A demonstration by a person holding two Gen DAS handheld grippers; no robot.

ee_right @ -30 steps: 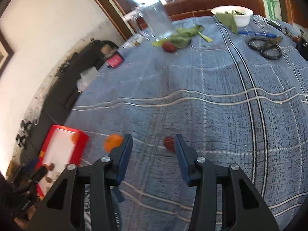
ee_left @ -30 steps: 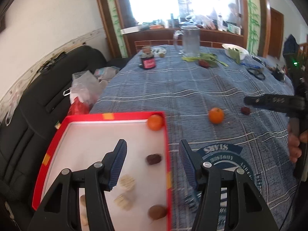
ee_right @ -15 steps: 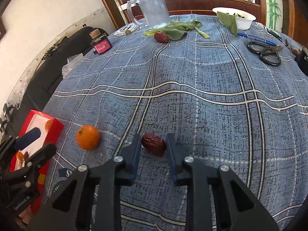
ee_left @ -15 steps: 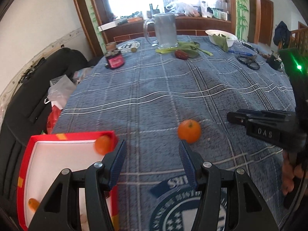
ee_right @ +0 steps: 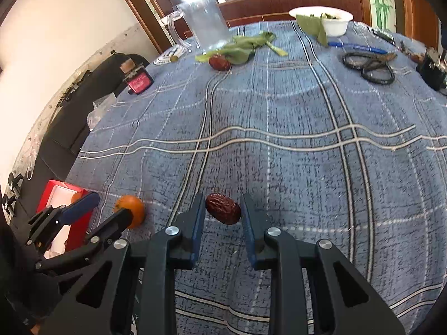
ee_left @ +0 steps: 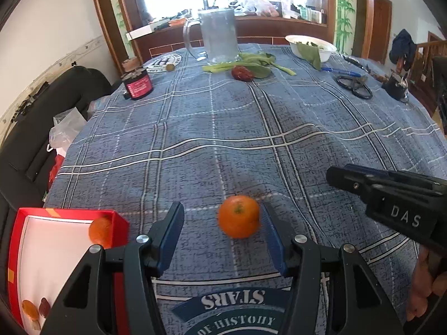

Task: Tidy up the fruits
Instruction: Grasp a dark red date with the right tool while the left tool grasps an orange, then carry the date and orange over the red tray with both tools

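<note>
The left gripper stands wide open, its blue-padded fingers spread on either side of an orange resting on the blue plaid tablecloth. The fruit sits close against the right-hand finger, perhaps just touching it, with a clear gap to the left-hand one. The tool is low over the cloth and points forward across the table. Just left of its left finger is the corner of a red tray with a white floor; a second orange lies in that near corner, and small pieces of fruit lie at the tray's near end.

The right gripper is narrowly open around a dark red date, which lies on the cloth between the fingertips; whether the pads touch it I cannot tell. It too is held low and level, pointing forward. To its left are the orange and the left gripper, the tray beyond them. In the left view, a hand grips the right tool's handle at the lower right edge.

Far ahead of both tools stand a clear pitcher, green leaves with another date, a white bowl, scissors and a small red-labelled jar.
</note>
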